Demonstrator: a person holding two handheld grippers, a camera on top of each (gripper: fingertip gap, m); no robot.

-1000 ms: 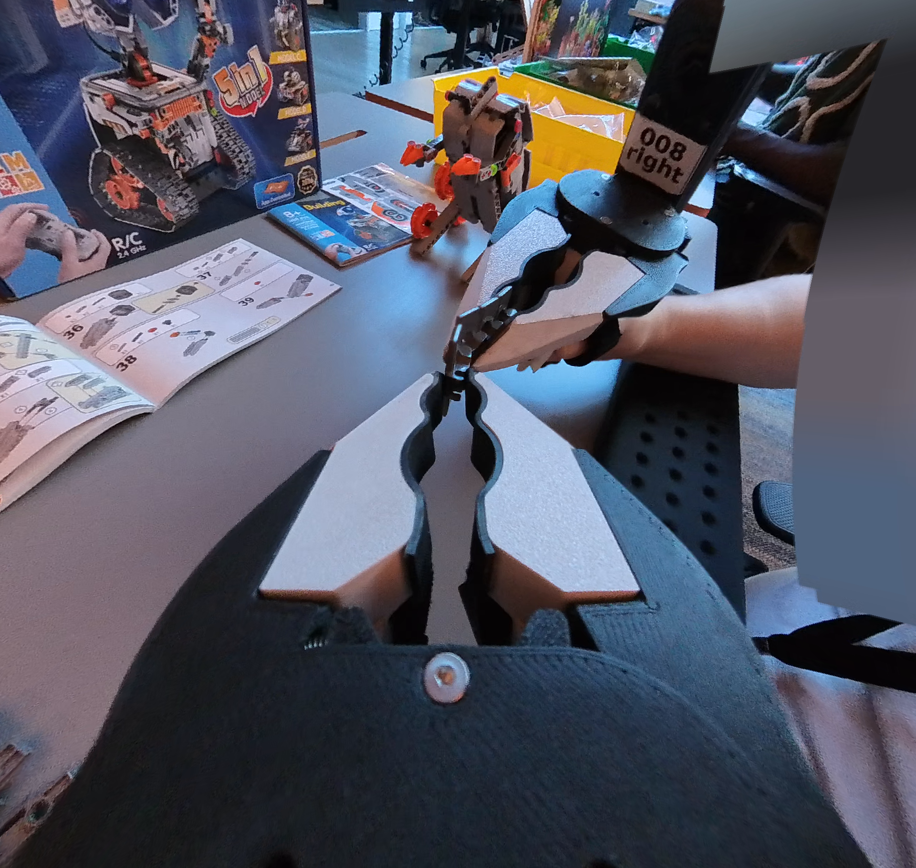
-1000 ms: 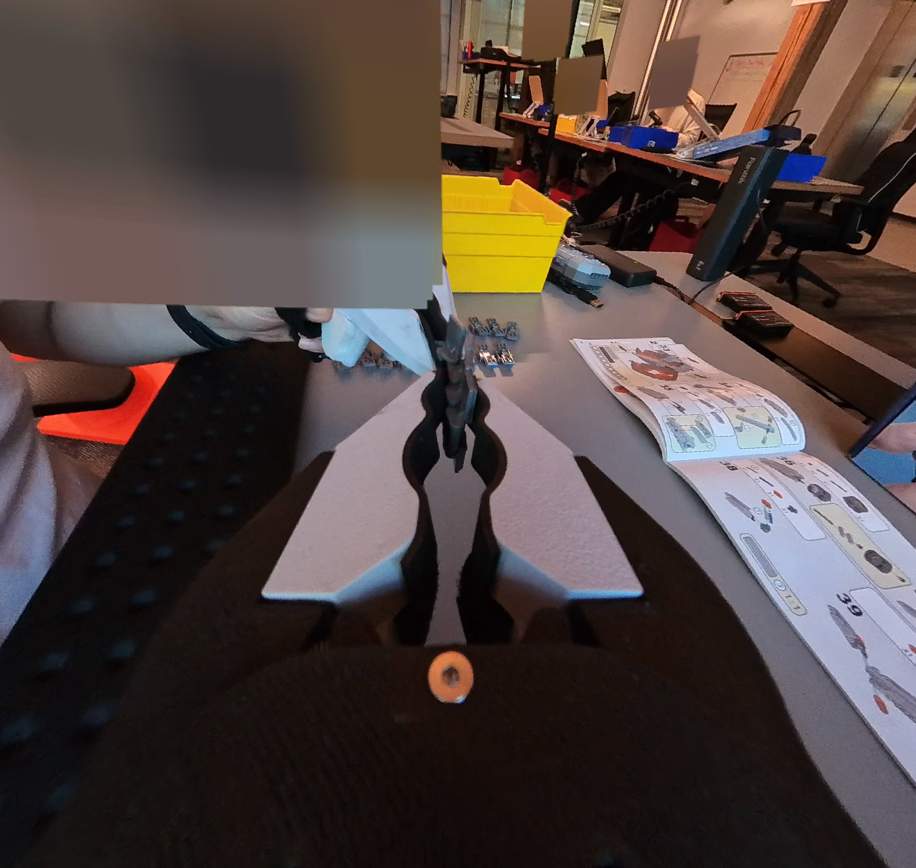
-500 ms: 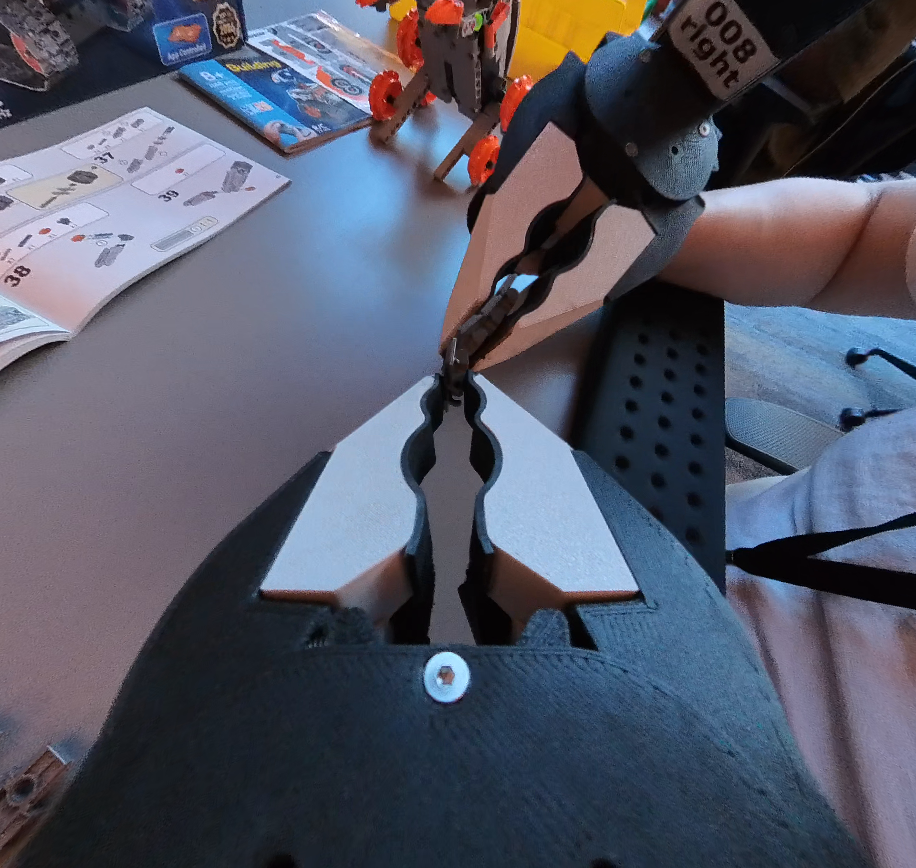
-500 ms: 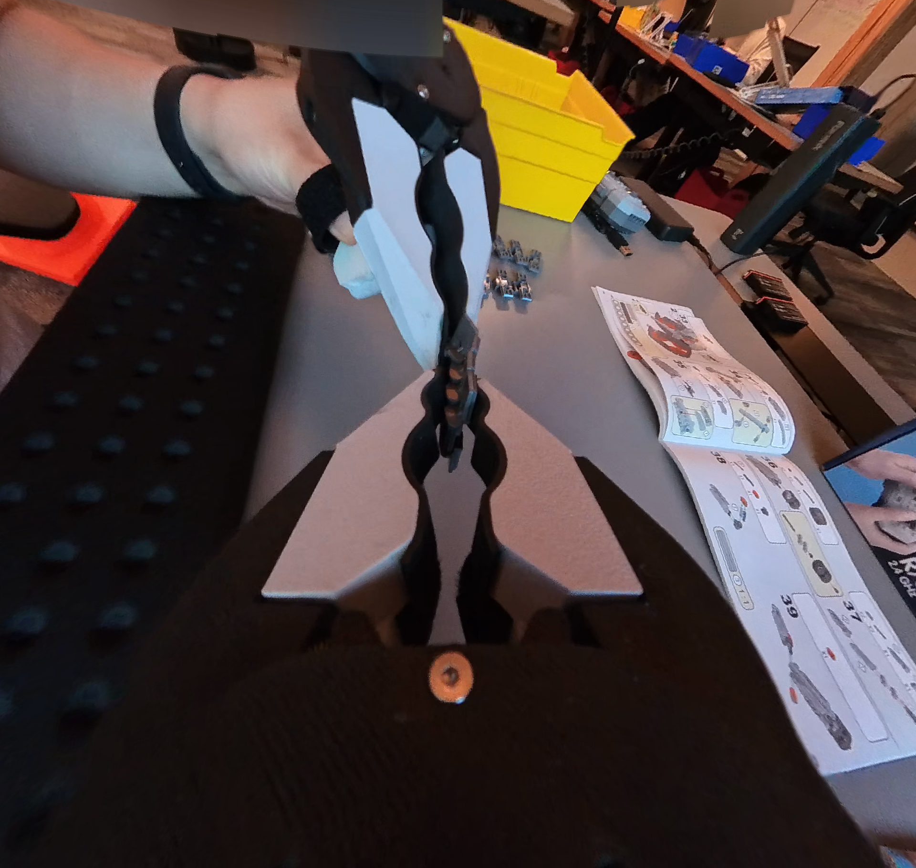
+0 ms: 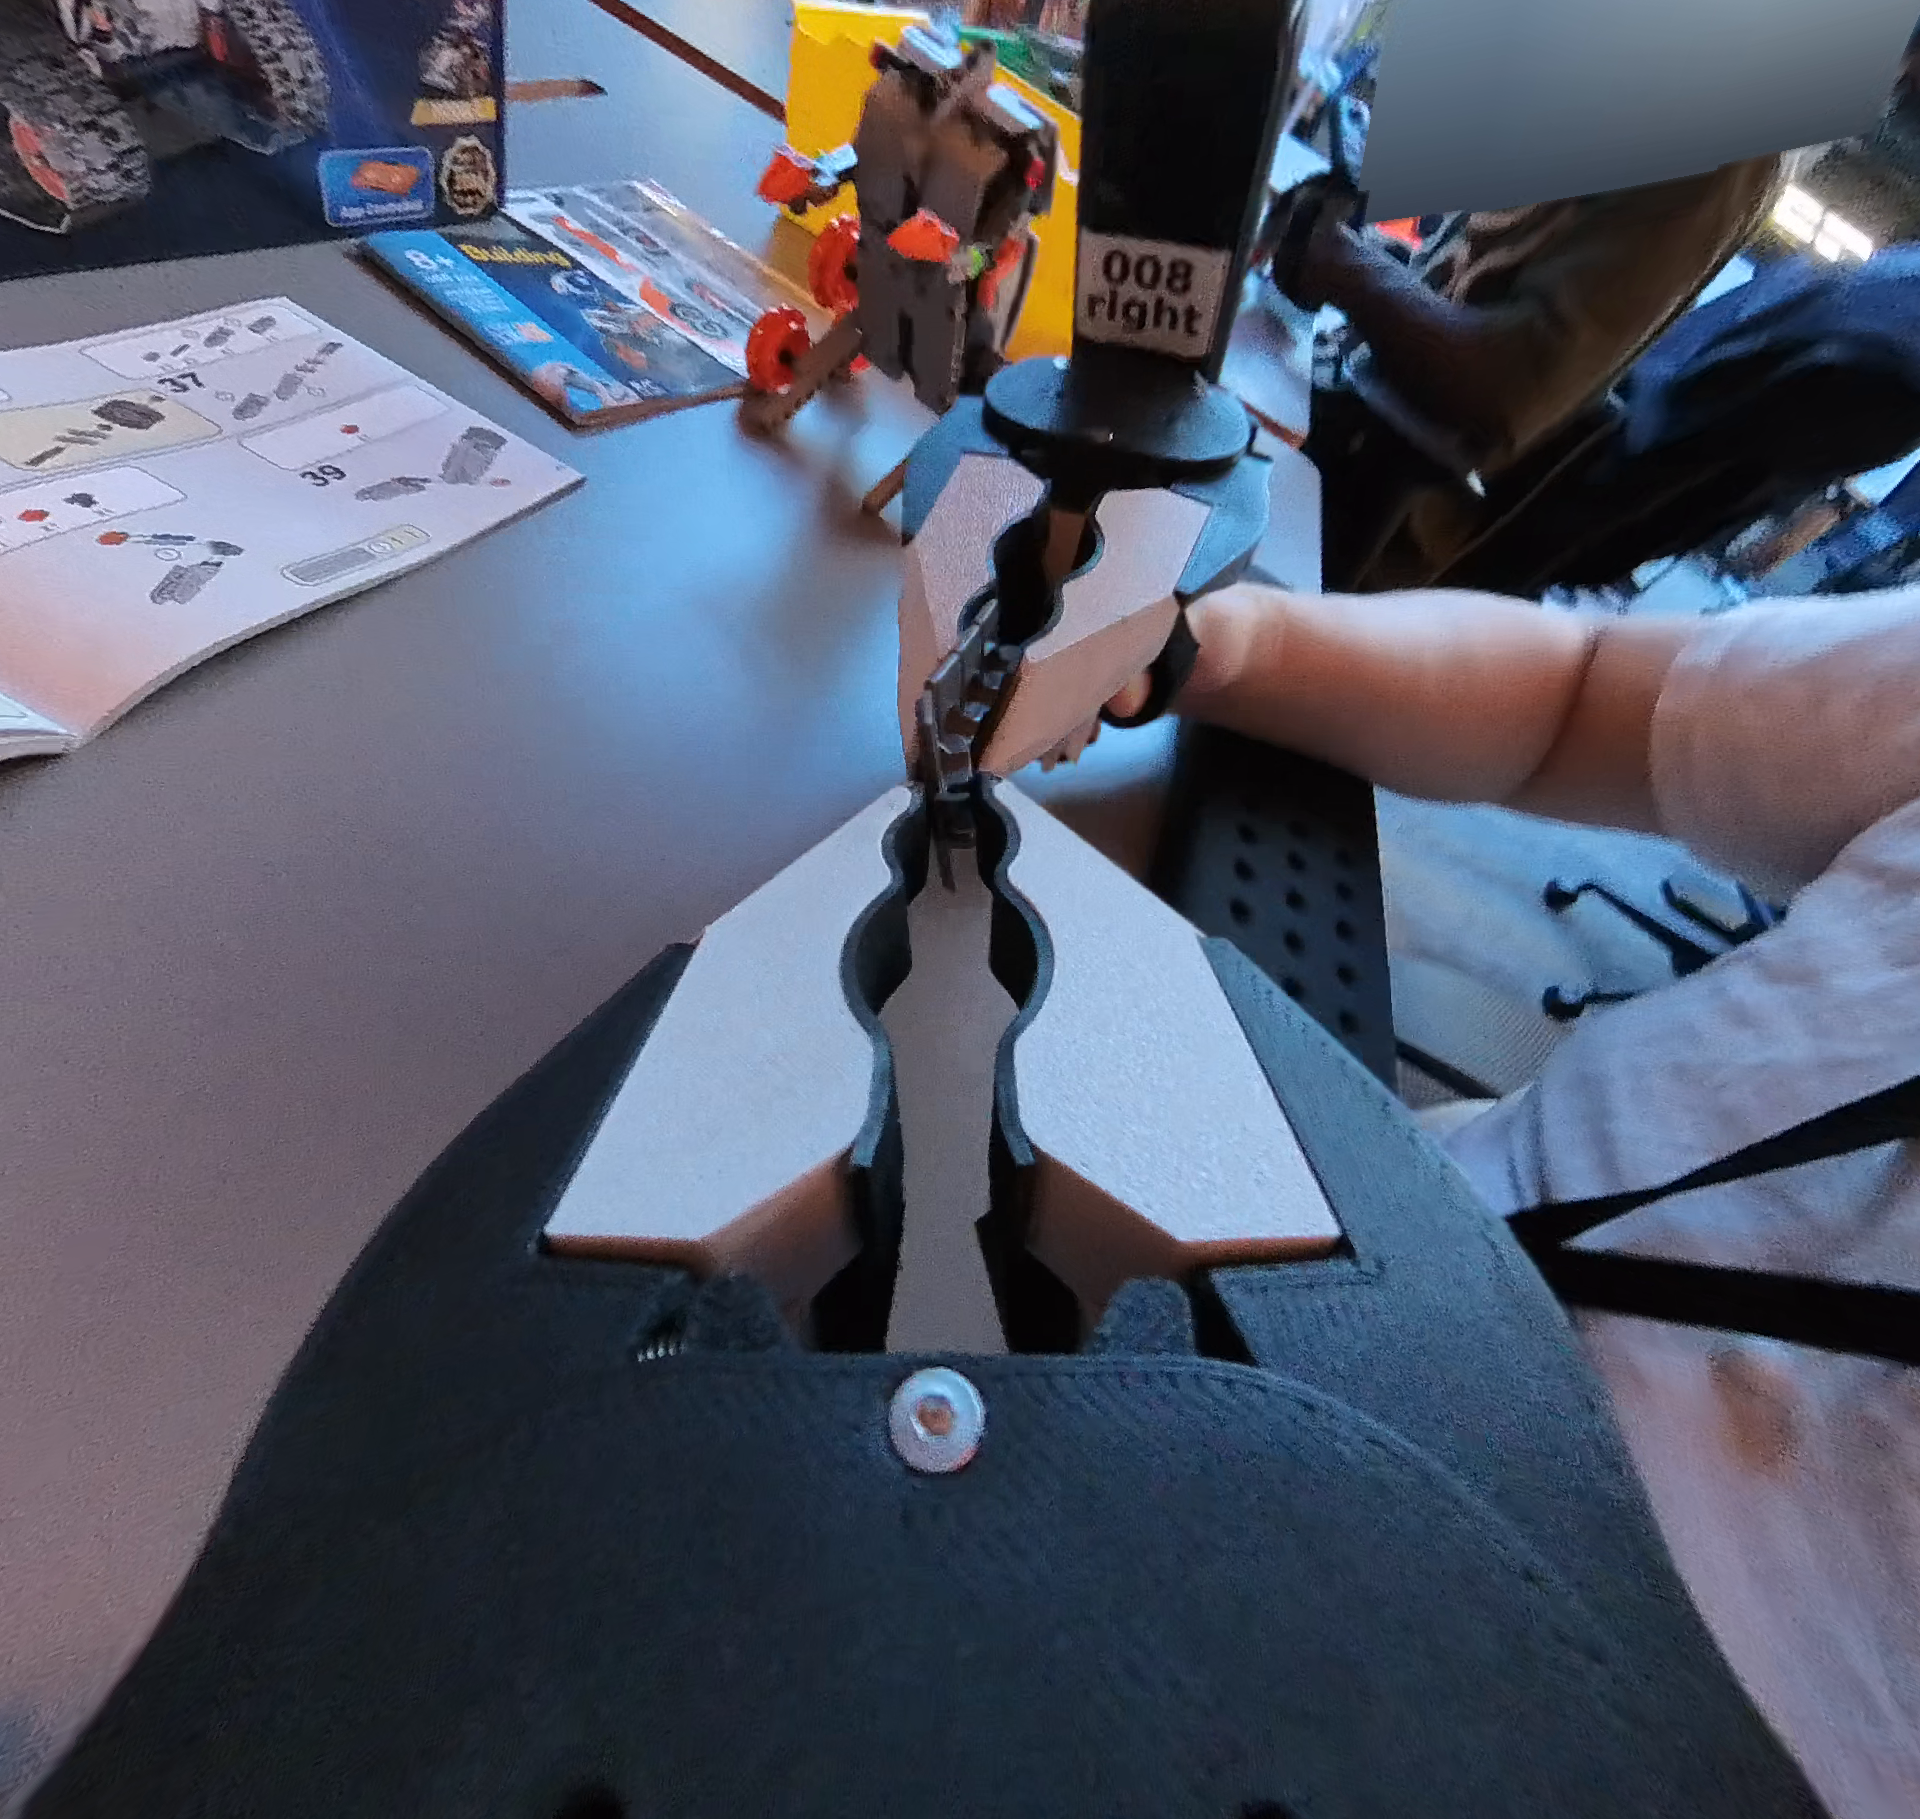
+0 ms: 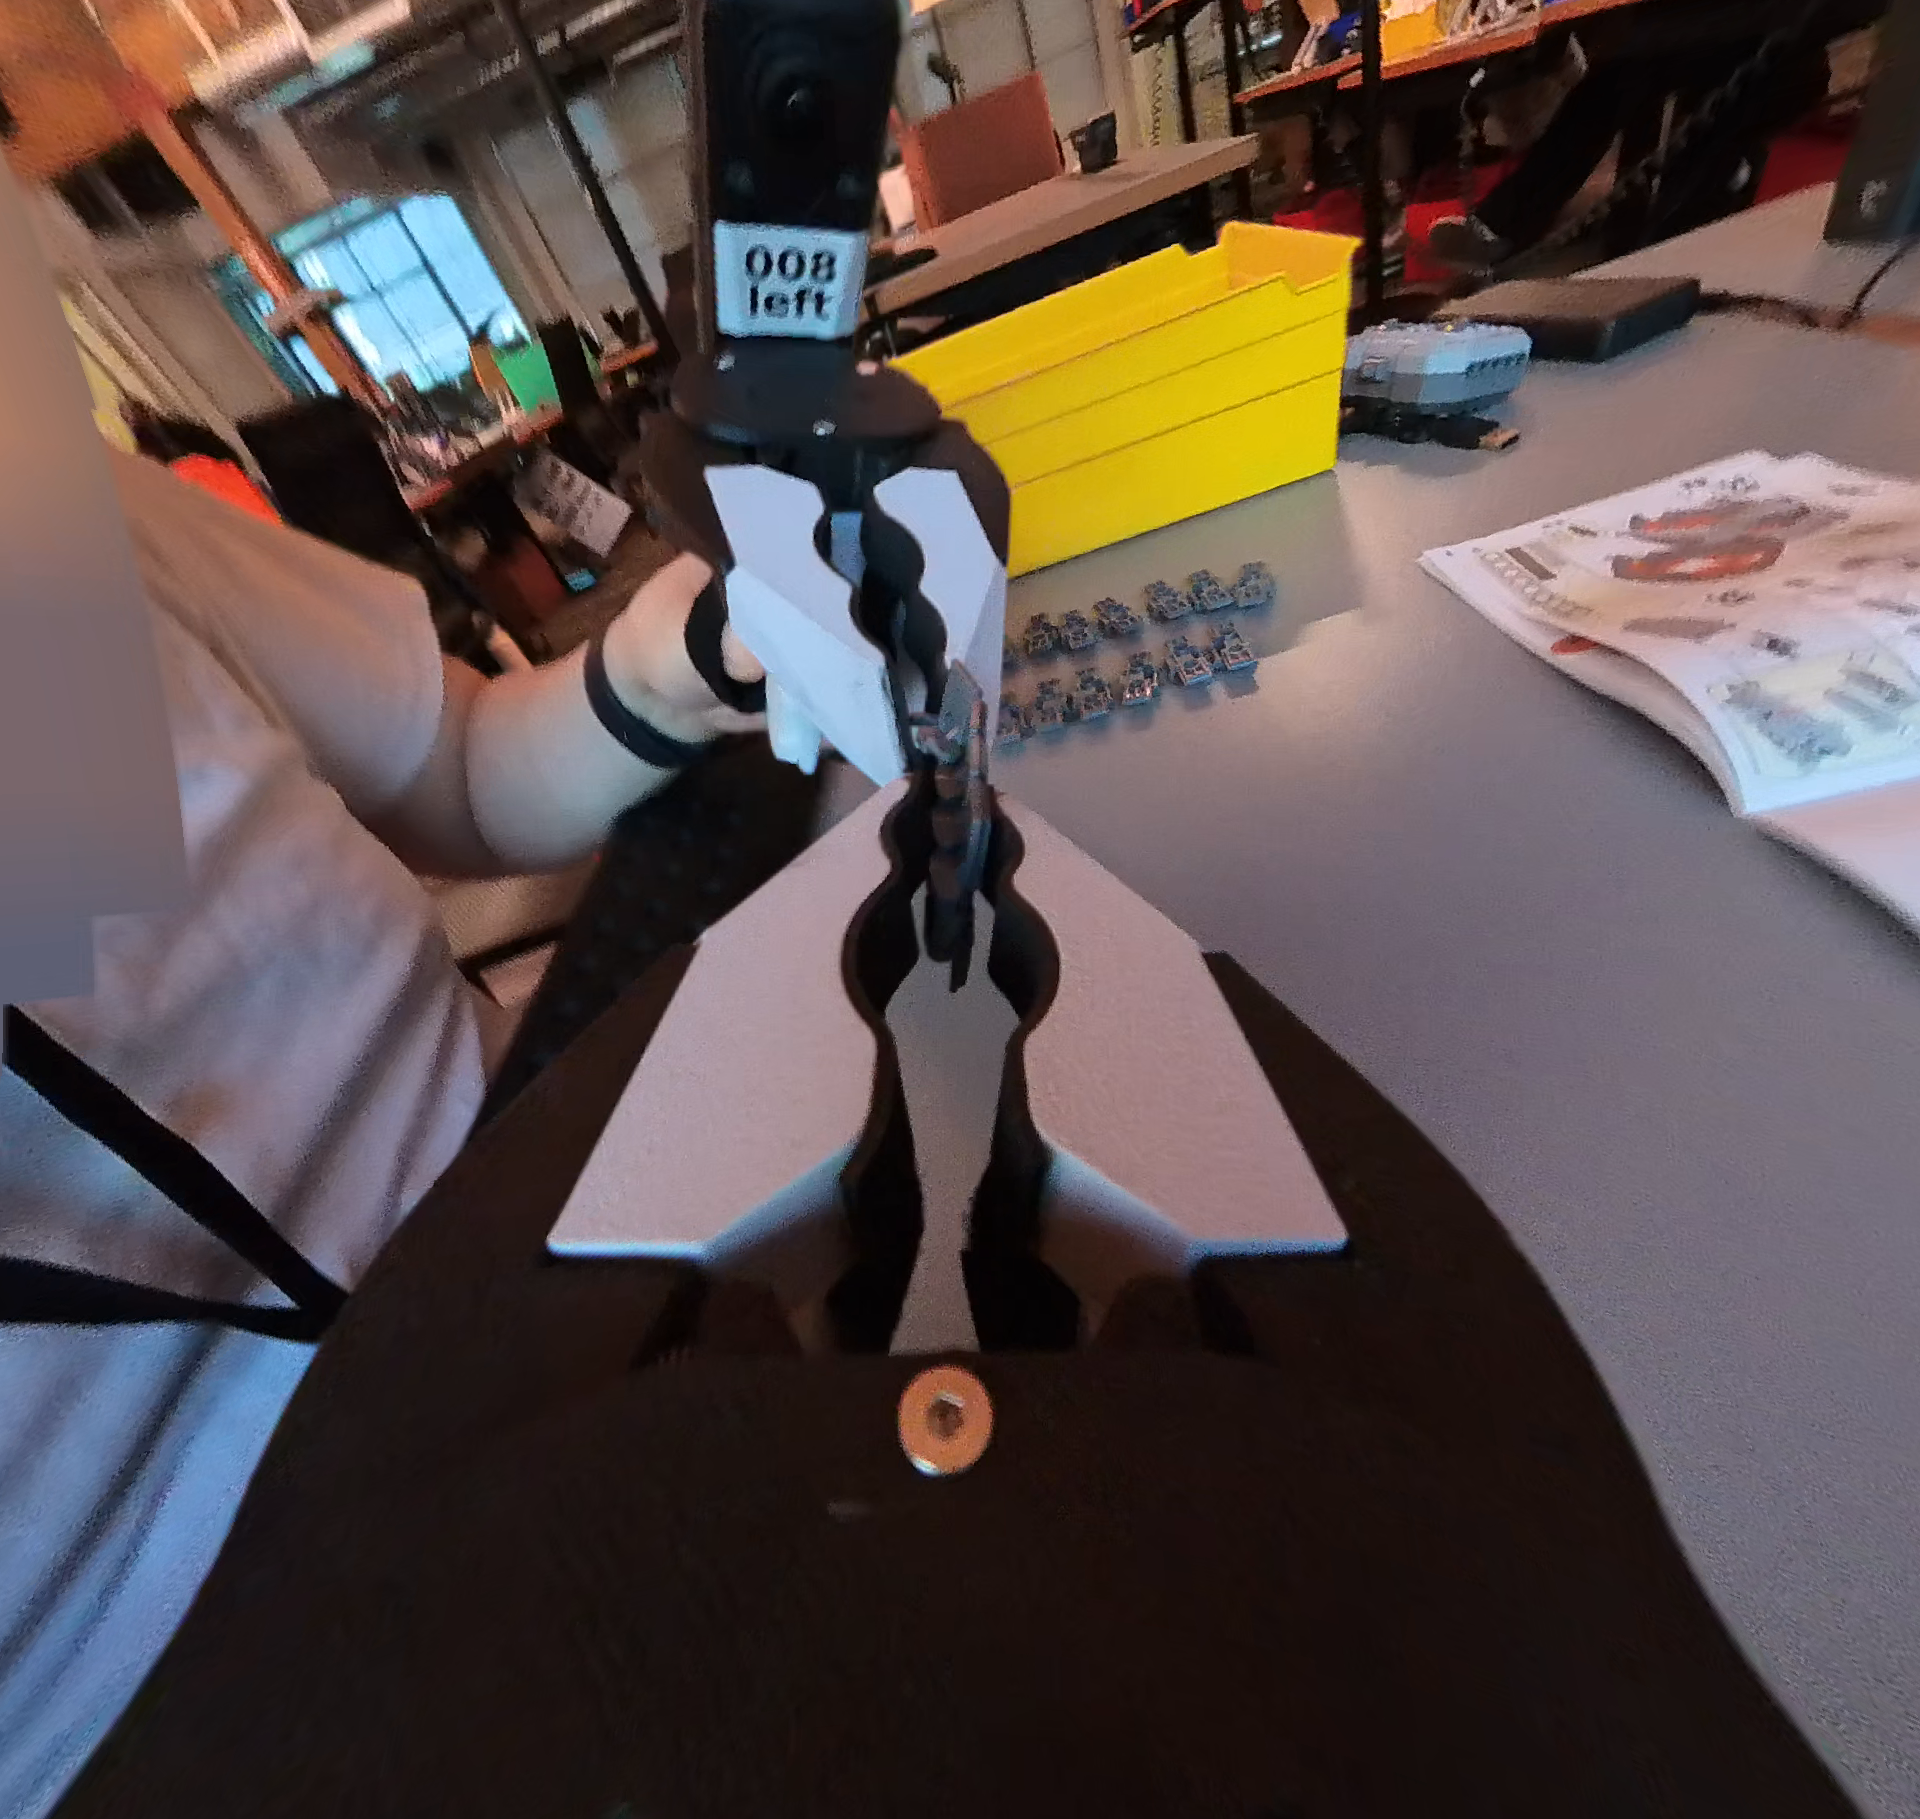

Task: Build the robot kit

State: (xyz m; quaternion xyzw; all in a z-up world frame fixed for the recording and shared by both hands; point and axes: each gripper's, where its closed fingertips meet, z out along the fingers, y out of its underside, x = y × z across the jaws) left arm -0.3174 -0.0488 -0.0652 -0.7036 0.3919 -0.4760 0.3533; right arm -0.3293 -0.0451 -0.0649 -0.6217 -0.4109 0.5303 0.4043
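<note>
Two black-and-white handheld grippers met tip to tip over a grey table (image 5: 436, 834), sharing one short dark-grey strip of linked plastic track pieces (image 5: 961, 699).

Both the left gripper (image 5: 948, 805) and the right gripper (image 6: 948, 813) had their jaws closed on that strip, one at each end, held above the tabletop. Nearby lay an open white instruction booklet (image 5: 208, 481), two rows of small grey track links (image 6: 1132, 647) beside a yellow plastic bin (image 6: 1153, 387), and a dark-grey brick robot model with orange wheels (image 5: 935, 211).
</note>
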